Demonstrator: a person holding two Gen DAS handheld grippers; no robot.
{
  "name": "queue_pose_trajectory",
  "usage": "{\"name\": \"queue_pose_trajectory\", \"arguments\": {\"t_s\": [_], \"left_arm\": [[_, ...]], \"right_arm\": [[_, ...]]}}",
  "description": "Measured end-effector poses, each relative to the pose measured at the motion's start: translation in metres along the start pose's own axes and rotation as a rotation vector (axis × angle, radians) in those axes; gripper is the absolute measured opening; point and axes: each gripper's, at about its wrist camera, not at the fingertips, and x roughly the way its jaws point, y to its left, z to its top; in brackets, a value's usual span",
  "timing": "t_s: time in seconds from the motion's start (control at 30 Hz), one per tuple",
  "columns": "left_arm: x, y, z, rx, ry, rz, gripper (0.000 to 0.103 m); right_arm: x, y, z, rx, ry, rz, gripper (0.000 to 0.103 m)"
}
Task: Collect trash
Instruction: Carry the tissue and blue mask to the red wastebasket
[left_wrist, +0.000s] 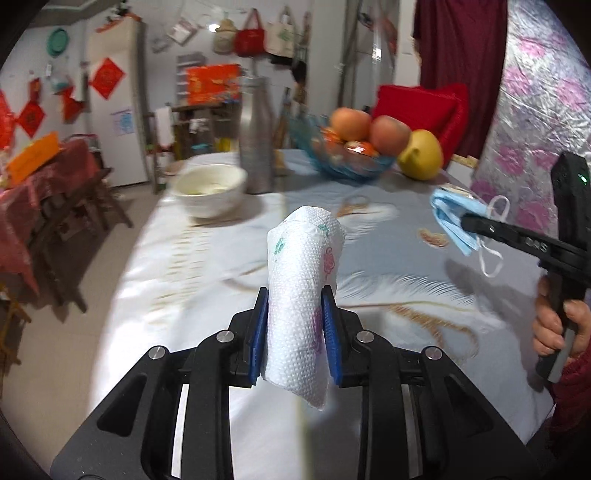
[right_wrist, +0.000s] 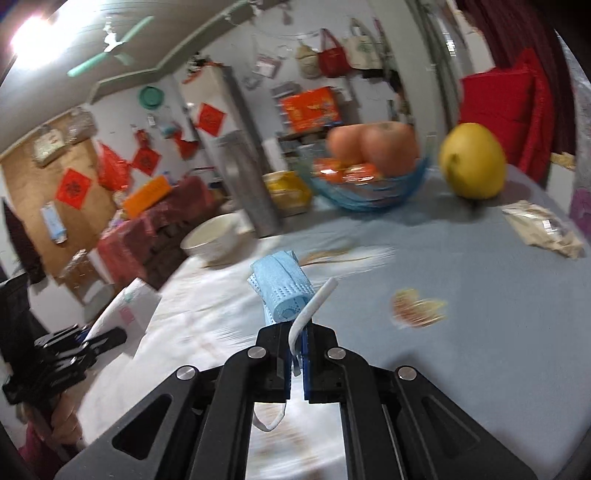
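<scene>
Two handheld black grippers are raised above a round table covered in a pale blue-and-white cloth with gold feather patterns (left_wrist: 388, 266).

In the left wrist view, the left gripper (left_wrist: 295, 325) sits at six o'clock, its blue pads pinching a folded white paper towel printed with small pink and green flowers (left_wrist: 301, 280). The towel stands up between the pads and is clear of the cloth. At three o'clock, the right gripper (left_wrist: 465, 223) reaches in from the edge, clamped on a crumpled light blue face mask with white ear loops (left_wrist: 448, 218) that dangles above the table. A hand (left_wrist: 557, 325) in a dark red sleeve grips its handle at four o'clock.

In the right wrist view, the right gripper (right_wrist: 295, 332) at six o'clock has its jaws pressed together on the same mask (right_wrist: 282, 291), with one white loop curling up and another hanging below. The left gripper (right_wrist: 96, 338) shows at eight o'clock, holding the paper towel (right_wrist: 129, 306).

Farther back on the table: a white ceramic bowl (left_wrist: 210, 188) at ten o'clock in the left view, a tall silver metal bottle (left_wrist: 256, 136) at eleven, a blue glass fruit bowl (left_wrist: 347, 162) holding red-orange apples (left_wrist: 369, 131) at twelve to one, and a yellow pear-like fruit (left_wrist: 421, 155) just beside it. In the right view, a crumpled beige wrapper (right_wrist: 543, 229) lies on the cloth at two o'clock.
</scene>
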Motion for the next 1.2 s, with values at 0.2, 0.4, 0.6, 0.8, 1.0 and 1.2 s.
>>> {"name": "queue_pose_trajectory", "arguments": {"t_s": [0.2,0.4,0.6,0.8,1.0,1.2], "left_arm": [[-0.063,0.049,-0.03,-0.043,-0.03,0.107,0.029],[-0.117,0.109,-0.084,-0.113,0.016,0.248,0.029],[-0.147,0.176,-0.152,-0.234,0.131,0.36,0.029],[-0.155,0.242,-0.229,-0.358,0.262,0.437,0.029],[-0.131,0.287,-0.295,-0.492,0.374,0.399,0.029],[-0.12,0.303,-0.325,-0.526,0.415,0.419,0.085]], "right_arm": [[0.0,0.071,-0.018,-0.047,0.02,0.144,0.005],[0.005,0.141,-0.032,-0.126,0.074,0.258,0.005],[0.009,0.221,-0.05,-0.226,0.143,0.355,0.005],[0.017,0.297,-0.076,-0.32,0.233,0.429,0.005],[0.035,0.374,-0.112,-0.411,0.344,0.505,0.005],[0.06,0.43,-0.147,-0.477,0.47,0.541,0.005]]}}
